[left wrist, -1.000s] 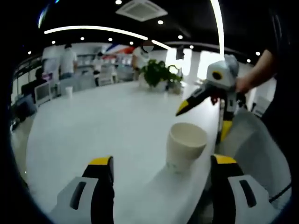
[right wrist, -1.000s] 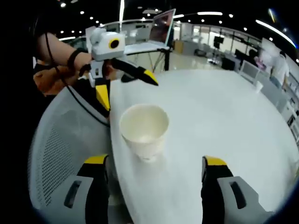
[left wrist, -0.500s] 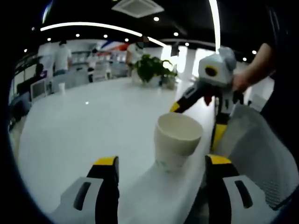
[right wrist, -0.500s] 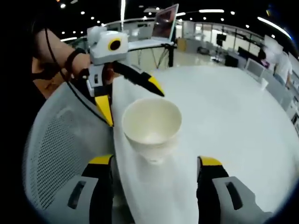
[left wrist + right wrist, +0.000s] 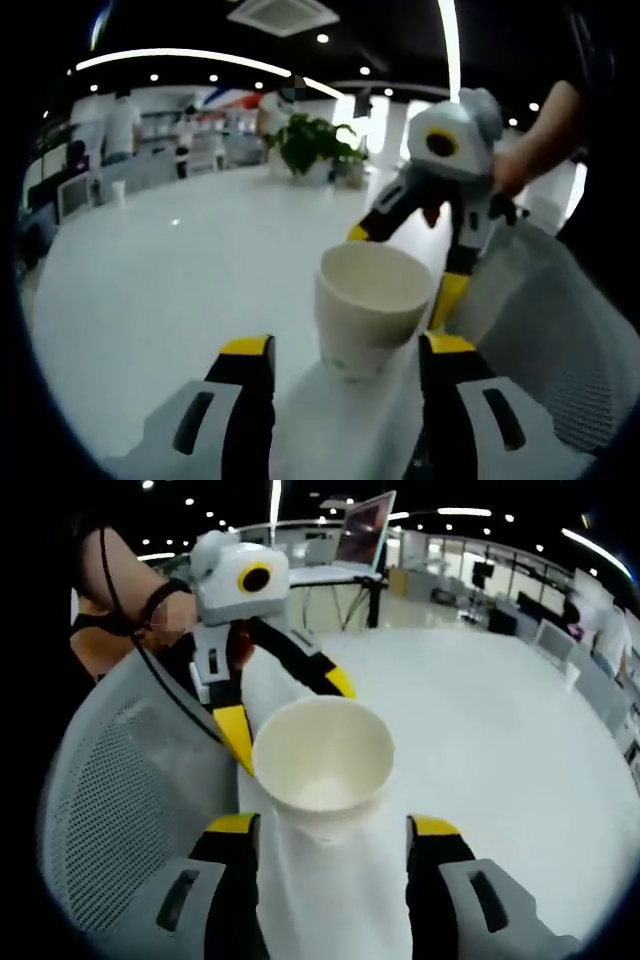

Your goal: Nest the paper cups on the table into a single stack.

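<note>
paper cup [image 5: 368, 305] stands upright at the near edge of the white table [image 5: 160, 270], mouth up. left hand-held gripper [image 5: 342, 362] has its jaws spread wide, yellow tips flanking the cup base, one each side; contact not clear, looks like a small gap on both sides. in the right gripper view the same paper cup [image 5: 322, 763] sits just ahead of and between the right hand-held gripper [image 5: 330, 832] tips, jaws also wide apart, cup not clamped. the two grippers face each other across the cup: right hand-held gripper shows beyond the cup in the left gripper view, jaws splayed around its far side, held by a hand [image 5: 520, 165]. left hand-held gripper shows likewise in the right gripper view, its yellow tips just behind the cup rim. grey mesh chair [image 5: 120, 780] beside the table edge. a second small cup [image 5: 118, 191] far off on the table. potted plant [image 5: 305, 145] at the far end.
</note>
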{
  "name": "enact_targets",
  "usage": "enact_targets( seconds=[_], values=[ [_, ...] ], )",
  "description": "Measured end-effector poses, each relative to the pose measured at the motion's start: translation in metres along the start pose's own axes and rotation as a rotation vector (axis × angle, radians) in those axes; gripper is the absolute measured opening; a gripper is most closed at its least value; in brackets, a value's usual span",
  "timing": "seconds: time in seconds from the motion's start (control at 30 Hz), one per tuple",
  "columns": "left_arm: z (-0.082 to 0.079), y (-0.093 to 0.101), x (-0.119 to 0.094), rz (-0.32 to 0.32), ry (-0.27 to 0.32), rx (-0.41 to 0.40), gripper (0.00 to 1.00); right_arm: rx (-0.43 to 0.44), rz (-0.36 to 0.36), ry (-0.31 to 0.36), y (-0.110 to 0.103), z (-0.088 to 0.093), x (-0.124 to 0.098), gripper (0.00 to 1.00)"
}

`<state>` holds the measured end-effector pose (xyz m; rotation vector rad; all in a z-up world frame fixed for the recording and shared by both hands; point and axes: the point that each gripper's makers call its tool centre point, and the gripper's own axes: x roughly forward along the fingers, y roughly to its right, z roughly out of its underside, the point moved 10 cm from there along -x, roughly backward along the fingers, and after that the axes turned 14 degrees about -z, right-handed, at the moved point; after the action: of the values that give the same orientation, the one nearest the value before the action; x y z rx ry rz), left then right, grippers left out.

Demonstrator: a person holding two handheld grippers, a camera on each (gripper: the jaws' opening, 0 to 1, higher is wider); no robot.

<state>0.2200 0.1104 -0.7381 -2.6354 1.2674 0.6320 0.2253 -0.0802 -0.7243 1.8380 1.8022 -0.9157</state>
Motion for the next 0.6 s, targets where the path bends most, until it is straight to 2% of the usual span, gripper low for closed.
enact_targets(
  seconds=[0.23, 0.53, 0.6],
  values=[
    [-0.002, -0.001, 0.006, 0.025, -0.013, 0.017, 0.55, -0.059, -0.027, -0.045, 0.001, -0.001, 0.006, 0.47],
    [-0.002, 0.002, 0.012, 0.071, -0.047, 0.024, 0.48, -0.062, -0.029, -0.024, 0.007, -0.006, 0.007, 0.42],
    [-0.003, 0.004, 0.013, 0.084, -0.063, 0.036, 0.43, -0.063, -0.031, -0.027, 0.007, -0.006, 0.008, 0.40]
  ],
)
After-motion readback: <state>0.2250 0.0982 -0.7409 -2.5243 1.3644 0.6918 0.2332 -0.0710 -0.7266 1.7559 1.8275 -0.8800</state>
